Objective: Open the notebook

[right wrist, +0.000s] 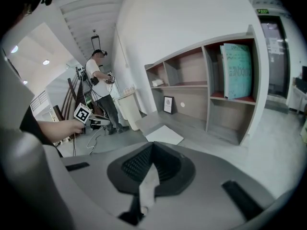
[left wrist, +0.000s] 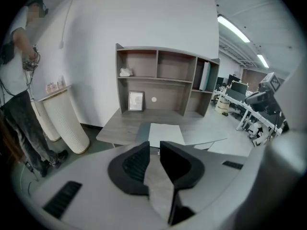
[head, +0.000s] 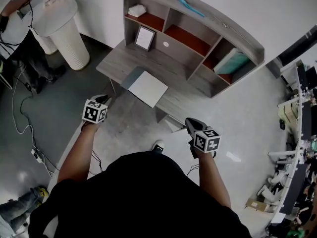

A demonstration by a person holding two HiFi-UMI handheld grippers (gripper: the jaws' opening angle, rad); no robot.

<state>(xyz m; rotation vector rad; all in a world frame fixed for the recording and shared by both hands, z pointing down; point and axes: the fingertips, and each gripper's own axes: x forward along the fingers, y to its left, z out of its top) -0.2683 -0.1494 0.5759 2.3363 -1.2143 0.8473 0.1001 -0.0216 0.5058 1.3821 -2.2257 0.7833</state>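
Notebook (head: 148, 88) flat on desk (head: 118, 59) (frame (head: 145, 37) behind)

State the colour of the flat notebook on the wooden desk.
White; the notebook shows best in head view.

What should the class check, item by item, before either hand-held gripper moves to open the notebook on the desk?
1. Notebook flat on the desk, nothing on it: ok.
2. Left hand-held gripper jaws apart, empty: ok.
3. Right hand-held gripper jaws apart: not ok, they meet at the tips.
4. Grippers at the notebook: not ok, both are held short of the desk.
5. Which cover edge lifts: cannot tell.
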